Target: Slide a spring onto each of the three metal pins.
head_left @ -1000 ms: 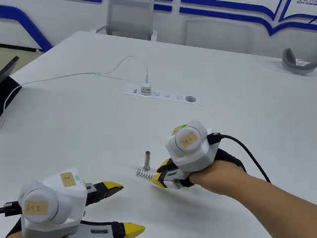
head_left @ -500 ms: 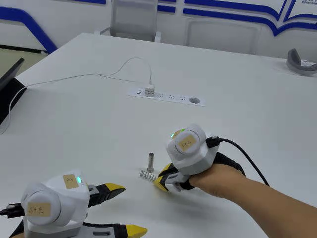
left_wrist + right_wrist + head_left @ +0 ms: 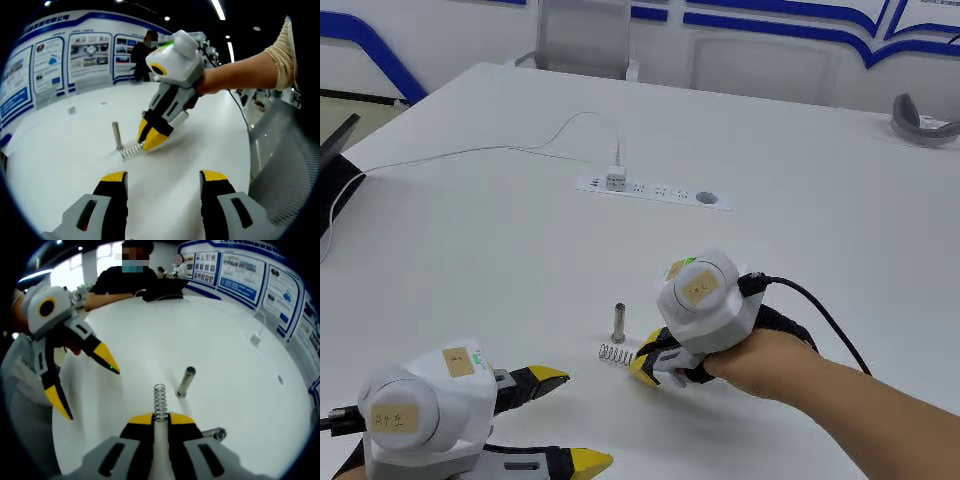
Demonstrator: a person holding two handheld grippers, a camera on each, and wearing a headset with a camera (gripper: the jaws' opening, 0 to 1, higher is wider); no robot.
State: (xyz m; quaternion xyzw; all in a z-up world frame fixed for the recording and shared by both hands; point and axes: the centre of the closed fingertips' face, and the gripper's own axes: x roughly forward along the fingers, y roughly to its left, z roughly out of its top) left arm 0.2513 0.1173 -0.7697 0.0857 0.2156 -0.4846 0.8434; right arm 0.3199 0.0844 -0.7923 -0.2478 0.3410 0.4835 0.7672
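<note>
— Right gripper [image 3: 642,364]?
— Clamped on 1 end of spring [image 3: 614,352], as 1 second ago.
— Spring's place?
— Flat on table [image 3: 470,230], just beside upright pin [image 3: 618,322], hardly shifted.
— Left gripper [image 3: 575,420]?
— Spread wide, low over table, unmoved.

On the worktop [image 3: 470,250], the pin [image 3: 618,322] stands just behind the spring [image 3: 615,353]. The right gripper [image 3: 642,362] is right of the spring, the left gripper [image 3: 578,418] nearer left, and the power strip [image 3: 653,190] well behind.
</note>
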